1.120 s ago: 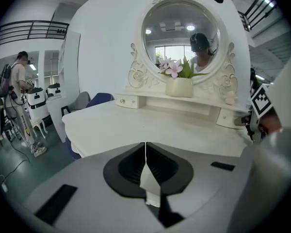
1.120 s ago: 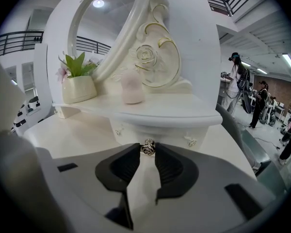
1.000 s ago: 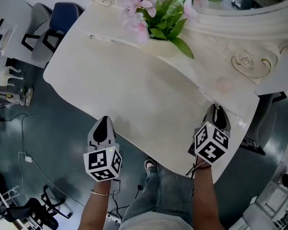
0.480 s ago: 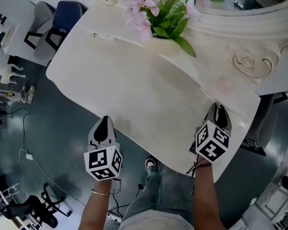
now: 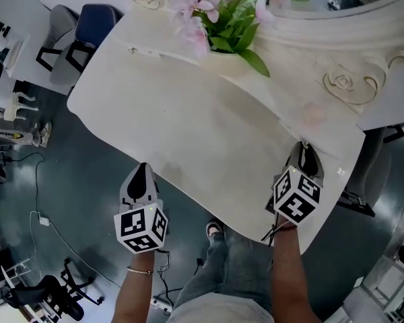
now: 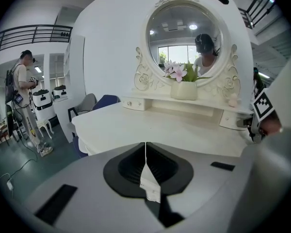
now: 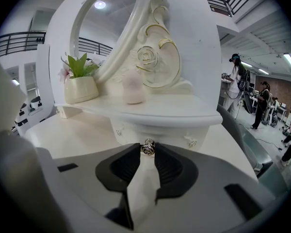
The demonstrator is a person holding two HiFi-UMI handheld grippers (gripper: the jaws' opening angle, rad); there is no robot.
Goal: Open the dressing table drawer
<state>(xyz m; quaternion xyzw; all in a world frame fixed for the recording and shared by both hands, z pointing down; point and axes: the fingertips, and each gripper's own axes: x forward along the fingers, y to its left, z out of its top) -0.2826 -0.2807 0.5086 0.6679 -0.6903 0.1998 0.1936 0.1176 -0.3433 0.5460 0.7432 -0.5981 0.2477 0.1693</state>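
Observation:
The cream dressing table [image 5: 209,133] carries a small drawer [image 7: 157,129] under its right shelf, with a round metal knob [image 7: 148,148]. My right gripper [image 7: 148,150] has its two black jaws closed on that knob, one pad on each side. From above, the right gripper [image 5: 304,155] points at the table's right rear corner. My left gripper [image 5: 143,173] hovers at the table's front left edge. The left gripper [image 6: 145,148] is shut with nothing in it. Its tips meet in a thin line.
A pot of pink flowers [image 5: 225,19] and an oval mirror [image 6: 186,33] stand at the back. A pink ornament [image 7: 133,89] sits on the shelf above the drawer. A second small drawer [image 6: 131,103] is at the left. Chairs [image 5: 81,32] stand beyond; people [image 6: 24,96] are about.

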